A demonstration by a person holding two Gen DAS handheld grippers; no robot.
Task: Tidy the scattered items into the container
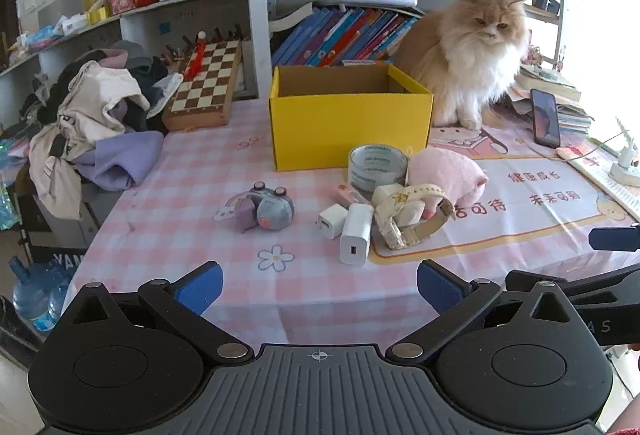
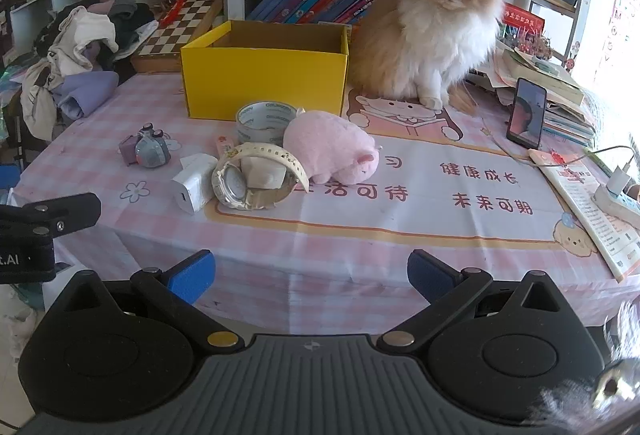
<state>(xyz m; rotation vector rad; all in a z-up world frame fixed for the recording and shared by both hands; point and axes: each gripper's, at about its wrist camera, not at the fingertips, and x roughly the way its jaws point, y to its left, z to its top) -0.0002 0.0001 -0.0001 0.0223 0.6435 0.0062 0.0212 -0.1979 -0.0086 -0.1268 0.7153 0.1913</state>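
Beyond both gaping, empty claws [image 1: 320,285] [image 2: 312,275], the scattered items [image 1: 384,207] lie before the yellow box [image 2: 264,73].

Both views are lit by daylight entering from the right. The window [image 1: 612,47] is overexposed to white, and glare washes out the books [image 1: 560,91] beside it. The tablecloth [image 2: 400,235] is evenly and brightly lit; only soft, short shadows are cast under the box [image 2: 264,83] and the cat [image 2: 432,23]. The far left is noticeably dimmer. Strong fisheye distortion is present: shelves [image 1: 120,15] are bowed, and the corners are vignetted black. The centre is sharp. A blurred object is smeared across the lower right corner of the right view.
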